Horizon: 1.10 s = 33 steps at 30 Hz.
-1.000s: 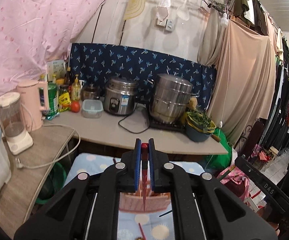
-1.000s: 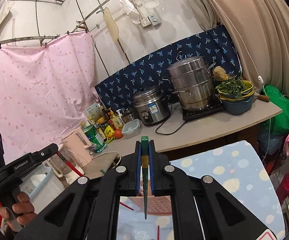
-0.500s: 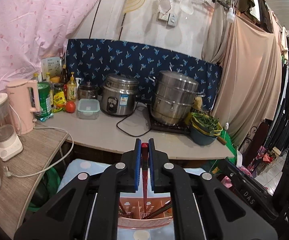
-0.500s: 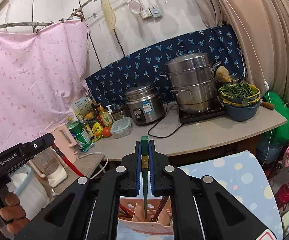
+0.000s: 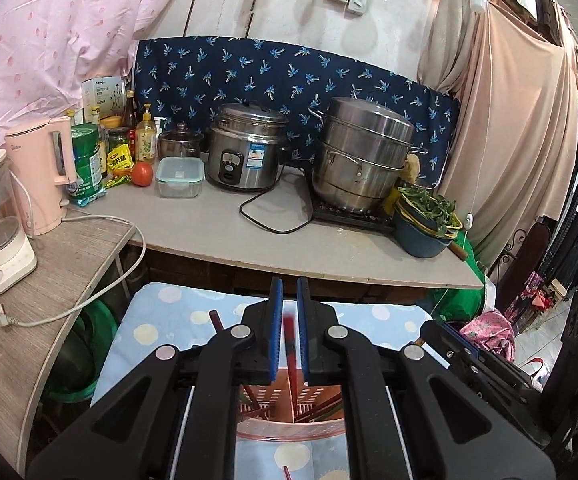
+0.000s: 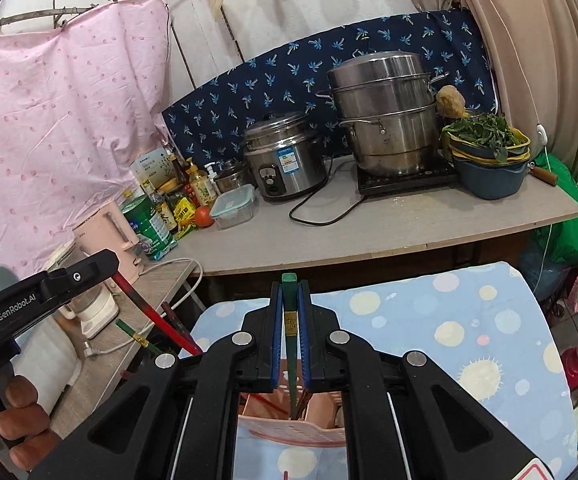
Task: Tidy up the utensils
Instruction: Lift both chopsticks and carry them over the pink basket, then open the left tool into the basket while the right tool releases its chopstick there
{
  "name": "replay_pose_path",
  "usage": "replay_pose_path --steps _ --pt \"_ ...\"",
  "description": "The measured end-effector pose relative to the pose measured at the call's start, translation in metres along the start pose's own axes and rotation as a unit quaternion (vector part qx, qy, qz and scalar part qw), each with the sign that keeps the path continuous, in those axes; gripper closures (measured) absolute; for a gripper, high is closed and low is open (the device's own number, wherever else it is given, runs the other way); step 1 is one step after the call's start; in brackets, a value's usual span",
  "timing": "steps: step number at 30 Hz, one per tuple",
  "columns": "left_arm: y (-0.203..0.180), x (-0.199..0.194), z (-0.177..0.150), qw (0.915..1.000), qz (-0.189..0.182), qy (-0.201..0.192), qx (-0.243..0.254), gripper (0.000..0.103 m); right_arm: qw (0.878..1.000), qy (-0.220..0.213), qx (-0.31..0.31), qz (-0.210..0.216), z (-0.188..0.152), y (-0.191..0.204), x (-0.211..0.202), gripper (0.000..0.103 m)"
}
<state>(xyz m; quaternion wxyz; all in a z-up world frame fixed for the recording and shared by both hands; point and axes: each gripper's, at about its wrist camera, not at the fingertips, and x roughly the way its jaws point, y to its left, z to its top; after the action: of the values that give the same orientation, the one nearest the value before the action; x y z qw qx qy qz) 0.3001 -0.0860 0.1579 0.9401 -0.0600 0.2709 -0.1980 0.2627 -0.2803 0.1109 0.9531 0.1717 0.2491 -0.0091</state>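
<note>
Both hands have come down and forward over the last second, and the pink slotted holder (image 5: 289,420), which was only a small piece at the bottom of the views, now sits directly under both tools on the blue dotted cloth (image 6: 469,320).

The left gripper (image 5: 287,336) has its fingers almost fully closed on a red chopstick (image 5: 291,356). The chopstick hangs down between the blue pads, and its lower end is already inside the holder, among other sticks standing there.

The right gripper (image 6: 289,336) is also nearly closed, and it holds a green chopstick (image 6: 290,340) upright. The green top stands above the fingers and the tip reaches down into a compartment of the holder (image 6: 289,428); I cannot tell which compartment exactly.

In the right wrist view the left tool shows at the left edge with the person's hand (image 6: 21,420) around its handle.

I judge that both chopsticks are now placed for release, so opening the fingers should be the next step. One more stick lies on the cloth in front of the holder, so the task is not finished.
</note>
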Motion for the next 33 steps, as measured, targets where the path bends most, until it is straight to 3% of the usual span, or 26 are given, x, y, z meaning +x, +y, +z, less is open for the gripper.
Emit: replay_pose_path --steps 2,5,6,21,33 --pt "0.001 0.000 0.000 1.0000 0.001 0.001 0.001 0.092 1.000 -0.002 0.000 0.000 0.000 0.001 -0.002 0.092" --pt "0.001 -0.002 -0.004 1.0000 0.007 -0.003 0.004 0.077 1.000 -0.005 0.000 0.001 0.001 0.002 -0.007 0.091" --pt "0.000 -0.003 -0.004 0.9999 0.009 -0.004 0.005 0.076 1.000 -0.007 0.000 0.002 0.001 0.002 -0.008 0.091" --pt "-0.003 -0.032 -0.025 0.9996 0.021 0.001 0.017 0.076 1.000 -0.001 -0.008 0.006 -0.024 0.008 -0.045 0.091" --pt "0.000 -0.056 -0.085 0.9981 0.032 0.041 0.032 0.076 0.999 0.043 -0.024 0.004 -0.092 0.012 -0.081 0.091"
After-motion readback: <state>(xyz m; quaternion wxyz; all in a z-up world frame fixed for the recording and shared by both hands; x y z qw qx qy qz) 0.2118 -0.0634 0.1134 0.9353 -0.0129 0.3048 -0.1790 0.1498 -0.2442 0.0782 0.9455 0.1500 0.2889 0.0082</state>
